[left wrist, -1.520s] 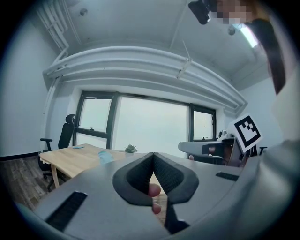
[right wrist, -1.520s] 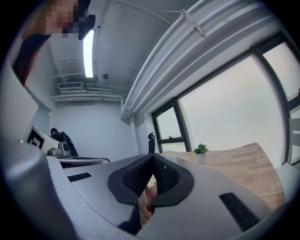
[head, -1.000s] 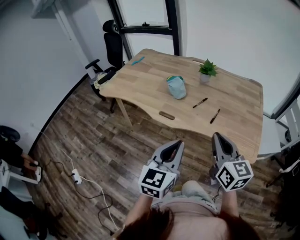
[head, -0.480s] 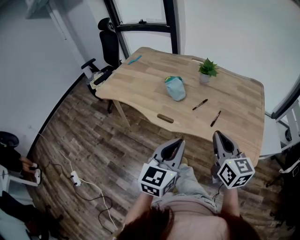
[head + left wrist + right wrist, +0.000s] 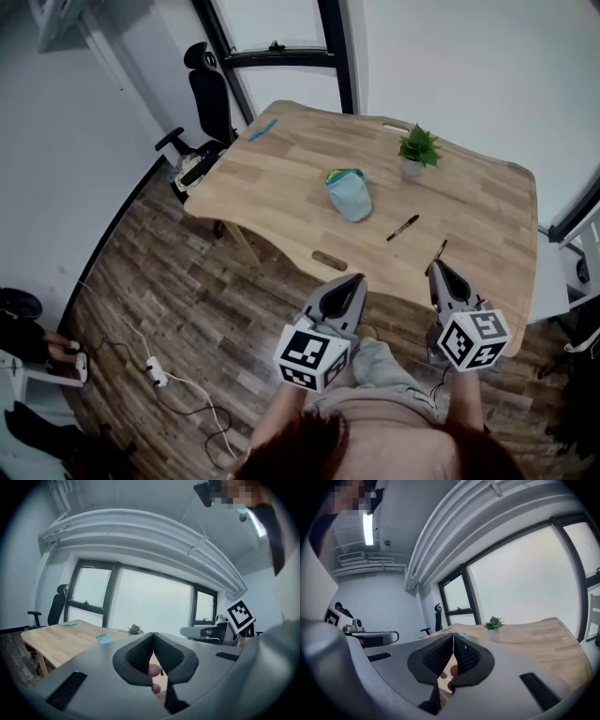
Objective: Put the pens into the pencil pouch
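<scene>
At the table's middle: the pale blue pencil pouch [image 5: 350,193] lies on the wooden table [image 5: 487,202].
Pens: one black pen [image 5: 402,228] at the pouch's 4 o'clock, apart from it. A second pen [image 5: 440,250] lies further that way, near the table's edge.
Plant: a small potted plant [image 5: 415,150] at the pouch's 2 o'clock.
Left tongs [image 5: 357,279]: pressed together, nothing between them.
Right tongs [image 5: 433,268]: pressed together, nothing between them, tip seen just beside the second pen.

Pen [image 5: 442,247] at four o'clock of the pencil pouch [image 5: 350,194] sits half hidden behind the right gripper [image 5: 437,268].
</scene>
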A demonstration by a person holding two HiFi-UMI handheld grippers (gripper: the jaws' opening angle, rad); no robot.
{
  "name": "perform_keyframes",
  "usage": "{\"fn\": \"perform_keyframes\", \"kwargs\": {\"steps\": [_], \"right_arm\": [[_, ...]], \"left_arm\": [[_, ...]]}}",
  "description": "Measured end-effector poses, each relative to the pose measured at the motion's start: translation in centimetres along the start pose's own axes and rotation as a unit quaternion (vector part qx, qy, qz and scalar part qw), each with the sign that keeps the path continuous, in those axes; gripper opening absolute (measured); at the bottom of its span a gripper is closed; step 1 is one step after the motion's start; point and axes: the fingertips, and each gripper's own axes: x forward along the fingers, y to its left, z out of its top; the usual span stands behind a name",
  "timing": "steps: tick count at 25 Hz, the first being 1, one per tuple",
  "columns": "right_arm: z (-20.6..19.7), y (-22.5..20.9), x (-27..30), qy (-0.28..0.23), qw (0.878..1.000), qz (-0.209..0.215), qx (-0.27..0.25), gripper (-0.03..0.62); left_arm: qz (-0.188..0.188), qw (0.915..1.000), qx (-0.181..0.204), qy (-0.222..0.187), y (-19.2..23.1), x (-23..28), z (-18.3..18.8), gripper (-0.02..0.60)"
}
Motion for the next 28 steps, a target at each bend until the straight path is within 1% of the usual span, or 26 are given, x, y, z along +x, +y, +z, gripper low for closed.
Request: {"fn": "perform_keyframes", "kwargs": {"steps": [8, 12, 17, 19, 21, 25, 28], "right_arm": [[0.4, -4.6, 5.9, 0.042, 0.999, -0.019, 0.007, 0.002], [-0.3, -7.1, 8.0, 0.073, 0.997, -0.037, 0.005, 0.009], [-1.8, -10.6, 9.8, 0.11, 0.992, -0.057, 0.027, 0.034], [-2.8, -12.2, 10.5, 0.13, 0.989, -0.064, 0.035, 0.054], [-4.1, -13.9, 11.2, 0.151, 0.985, -0.069, 0.054, 0.069], [-7.3, -17.2, 12.1, 0.194, 0.971, -0.085, 0.111, 0.092], [-9.1, -19.4, 12.9, 0.22, 0.962, -0.101, 0.124, 0.103]], "left_arm": [[-0.001, 0.9999, -0.008, 0.008, 4.3, 5.2, 0.9, 0.003], [0.0, 0.9998, -0.015, 0.01, 6.1, 7.5, 1.1, 0.003], [-0.001, 0.9996, -0.023, 0.015, 7.8, 10.0, 1.1, 0.003], [0.0, 0.9996, -0.024, 0.016, 8.4, 10.8, 1.2, 0.003], [0.003, 0.9995, -0.025, 0.017, 9.0, 11.6, 1.2, 0.003], [0.012, 0.9993, -0.029, 0.02, 10.2, 12.9, 1.2, 0.003], [0.022, 0.999, -0.032, 0.021, 11.1, 14.0, 1.1, 0.003]]}}
